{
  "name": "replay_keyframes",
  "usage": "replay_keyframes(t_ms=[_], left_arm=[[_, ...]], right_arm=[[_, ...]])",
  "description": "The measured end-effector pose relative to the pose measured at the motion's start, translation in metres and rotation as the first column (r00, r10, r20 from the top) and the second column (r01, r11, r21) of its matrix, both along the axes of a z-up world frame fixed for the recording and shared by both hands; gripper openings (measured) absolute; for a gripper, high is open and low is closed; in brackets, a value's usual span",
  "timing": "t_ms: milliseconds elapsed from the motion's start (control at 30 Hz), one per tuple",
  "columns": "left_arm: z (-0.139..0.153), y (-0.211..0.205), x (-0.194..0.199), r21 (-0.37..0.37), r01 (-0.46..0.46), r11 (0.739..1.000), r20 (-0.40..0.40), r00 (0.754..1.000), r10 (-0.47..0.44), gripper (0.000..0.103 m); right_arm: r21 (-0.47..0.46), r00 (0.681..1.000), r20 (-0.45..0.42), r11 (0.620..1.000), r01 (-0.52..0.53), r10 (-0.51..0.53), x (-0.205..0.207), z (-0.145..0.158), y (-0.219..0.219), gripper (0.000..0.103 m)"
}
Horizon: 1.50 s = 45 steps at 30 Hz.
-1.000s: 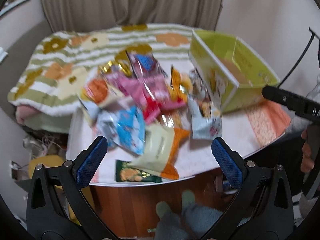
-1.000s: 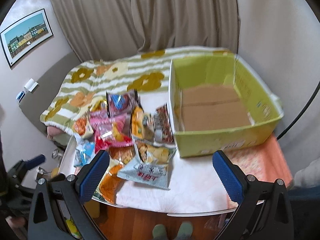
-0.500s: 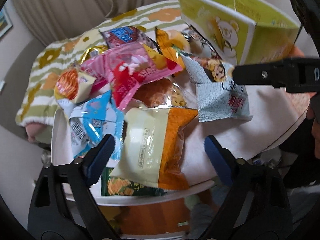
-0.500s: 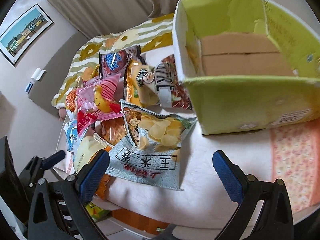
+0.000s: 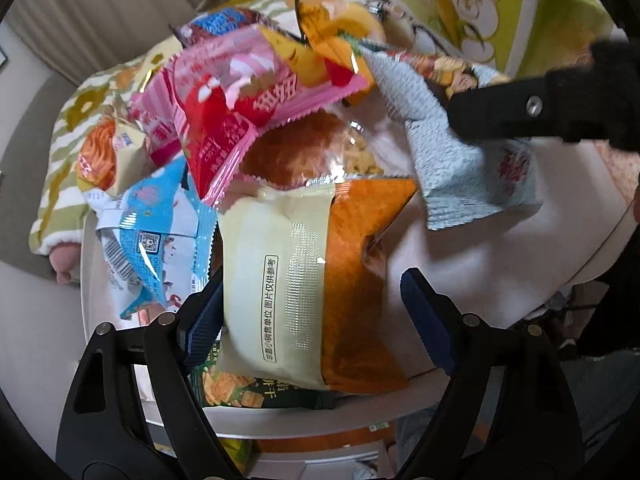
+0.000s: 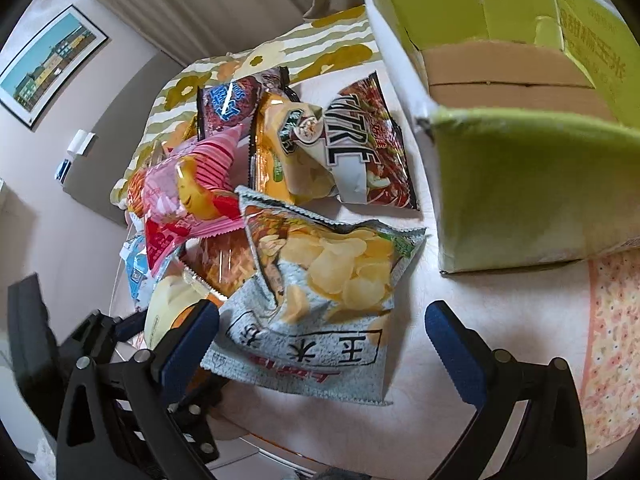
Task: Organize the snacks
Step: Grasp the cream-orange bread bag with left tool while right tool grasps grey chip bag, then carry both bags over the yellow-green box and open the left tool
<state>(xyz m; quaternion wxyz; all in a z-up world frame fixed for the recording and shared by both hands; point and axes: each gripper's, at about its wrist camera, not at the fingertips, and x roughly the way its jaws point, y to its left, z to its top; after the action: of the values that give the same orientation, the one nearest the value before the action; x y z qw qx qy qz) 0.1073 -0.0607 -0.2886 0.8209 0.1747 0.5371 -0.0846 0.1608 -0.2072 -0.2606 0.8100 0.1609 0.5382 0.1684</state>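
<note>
A pile of snack bags lies on a white table. My left gripper (image 5: 312,308) is open, its jaws on either side of a cream and orange bag (image 5: 308,280) at the table's near edge. My right gripper (image 6: 324,336) is open around the lower end of a grey potato chip bag (image 6: 320,304). That chip bag also shows in the left wrist view (image 5: 452,148), partly behind the right gripper's black arm. A green cardboard box (image 6: 516,184) stands open and empty to the right of the pile.
Pink (image 5: 256,92), blue (image 5: 160,232) and orange (image 5: 108,152) bags lie behind the cream bag, a green one (image 5: 248,392) under it. A striped floral blanket (image 6: 320,44) covers a sofa beyond the table (image 5: 500,256). An orange patterned mat (image 6: 612,340) lies at right.
Both grippers have moved forward and down to the pile. The left now straddles the cream and orange bag, the right the grey chip bag. Jaws stay open.
</note>
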Motion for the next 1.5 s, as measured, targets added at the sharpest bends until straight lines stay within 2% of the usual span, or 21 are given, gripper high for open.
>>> replay_keyframes(t_ms=[67, 100, 133, 400, 533, 600, 633, 667, 767, 800, 1200, 1500], left_arm=[[-0.001, 0.001, 0.002, -0.009, -0.002, 1.0, -0.001, 1.0, 0.002, 0.074], [-0.001, 0.003, 0.004, -0.013, -0.001, 1.0, 0.004, 1.0, 0.001, 0.067], [0.0, 0.004, 0.005, -0.022, 0.003, 1.0, 0.002, 1.0, -0.003, 0.066], [0.009, 0.016, 0.011, -0.075, 0.008, 0.997, -0.001, 1.0, -0.008, 0.062], [0.013, 0.017, 0.005, -0.086, -0.003, 0.996, -0.005, 1.0, 0.003, 0.062], [0.015, 0.02, 0.007, -0.096, -0.006, 0.995, -0.005, 1.0, 0.006, 0.062], [0.015, 0.02, 0.007, -0.096, -0.005, 0.995, -0.004, 1.0, 0.005, 0.062], [0.015, 0.019, 0.006, -0.095, -0.005, 0.995, -0.003, 1.0, 0.005, 0.062], [0.017, 0.023, 0.002, -0.099, -0.007, 0.995, -0.004, 1.0, 0.007, 0.062], [0.019, 0.026, 0.001, -0.103, -0.008, 0.995, -0.002, 1.0, 0.007, 0.062], [0.059, 0.042, -0.013, -0.147, 0.021, 0.989, 0.08, 0.997, -0.009, 0.062], [0.108, 0.046, -0.02, -0.19, 0.061, 0.98, 0.175, 0.984, -0.028, 0.062]], right_arm=[[0.017, 1.0, -0.015, 1.0, 0.018, -0.018, 0.003, -0.003, -0.002, 0.102], [0.023, 1.0, -0.019, 0.999, 0.024, -0.024, 0.003, -0.004, -0.003, 0.102], [0.028, 0.999, -0.024, 0.999, 0.031, -0.03, 0.004, -0.005, -0.004, 0.102], [0.065, 0.994, -0.059, 0.994, 0.09, -0.086, 0.01, -0.012, -0.008, 0.102], [0.056, 0.996, -0.057, 0.995, 0.077, -0.074, 0.013, -0.013, -0.006, 0.102], [0.044, 0.995, -0.057, 0.996, 0.083, -0.08, 0.013, -0.014, -0.005, 0.096], [0.053, 0.995, -0.059, 0.995, 0.08, -0.077, 0.014, -0.016, -0.003, 0.082], [0.057, 0.995, -0.066, 0.995, 0.076, -0.072, 0.014, -0.016, -0.003, 0.076], [0.044, 0.996, -0.057, 0.996, 0.074, -0.071, 0.009, -0.013, 0.0, 0.065], [0.031, 0.996, -0.052, 0.997, 0.075, -0.074, 0.005, -0.011, 0.001, 0.064], [-0.017, 0.991, 0.093, 0.995, 0.101, -0.099, -0.037, 0.043, 0.012, 0.062], [-0.047, 0.972, 0.191, 0.988, 0.15, -0.138, -0.064, 0.094, 0.016, 0.062]])
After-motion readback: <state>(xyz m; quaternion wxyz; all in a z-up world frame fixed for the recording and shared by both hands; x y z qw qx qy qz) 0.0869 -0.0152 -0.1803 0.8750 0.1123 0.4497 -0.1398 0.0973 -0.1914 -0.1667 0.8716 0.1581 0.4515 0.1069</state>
